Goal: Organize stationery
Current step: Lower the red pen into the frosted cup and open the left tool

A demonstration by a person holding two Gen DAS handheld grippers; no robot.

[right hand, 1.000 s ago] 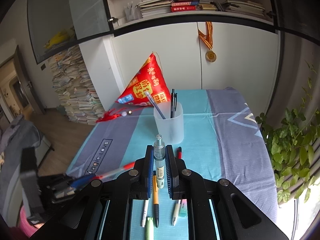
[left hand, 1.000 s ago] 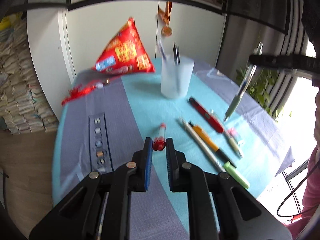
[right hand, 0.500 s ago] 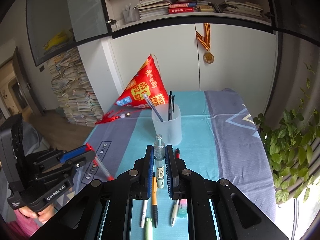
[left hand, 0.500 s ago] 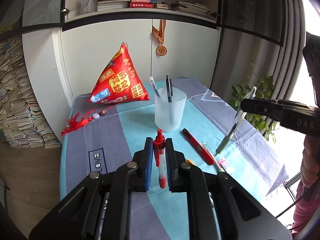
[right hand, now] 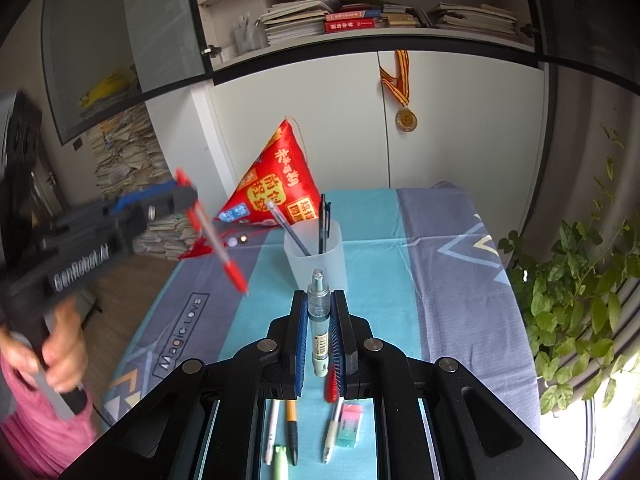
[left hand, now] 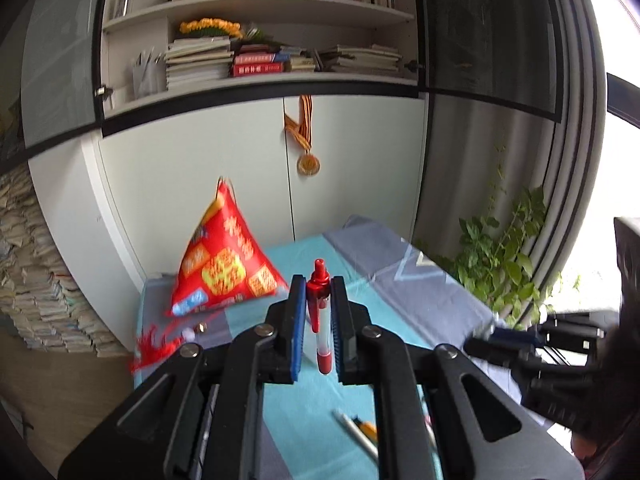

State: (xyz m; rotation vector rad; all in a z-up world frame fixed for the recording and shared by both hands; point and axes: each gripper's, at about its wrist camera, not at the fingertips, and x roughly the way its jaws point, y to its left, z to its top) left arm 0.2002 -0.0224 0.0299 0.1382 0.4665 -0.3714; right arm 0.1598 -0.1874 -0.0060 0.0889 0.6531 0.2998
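Observation:
My left gripper (left hand: 317, 304) is shut on a red pen (left hand: 320, 320) and holds it high above the table; in the right wrist view the left gripper (right hand: 182, 196) holds the red pen (right hand: 218, 242) tilted, left of the cup. My right gripper (right hand: 318, 316) is shut on a clear green-tipped pen (right hand: 319, 320), upright, just in front of the translucent cup (right hand: 316, 254), which holds two or three pens. Several pens (right hand: 292, 428) and a pink-green eraser (right hand: 349, 424) lie on the table below my right gripper.
A red triangular pouch (right hand: 276, 184) with a tassel stands behind the cup on the blue-and-grey tablecloth (right hand: 436, 280). White cabinets with a hanging medal (right hand: 406, 119) are behind. A potted plant (right hand: 576, 300) is at the right. Paper stacks stand at the left.
My left gripper closed on the red pen, lifted it off the table and raised it high, tilting upward. My right gripper with its pen has barely moved.

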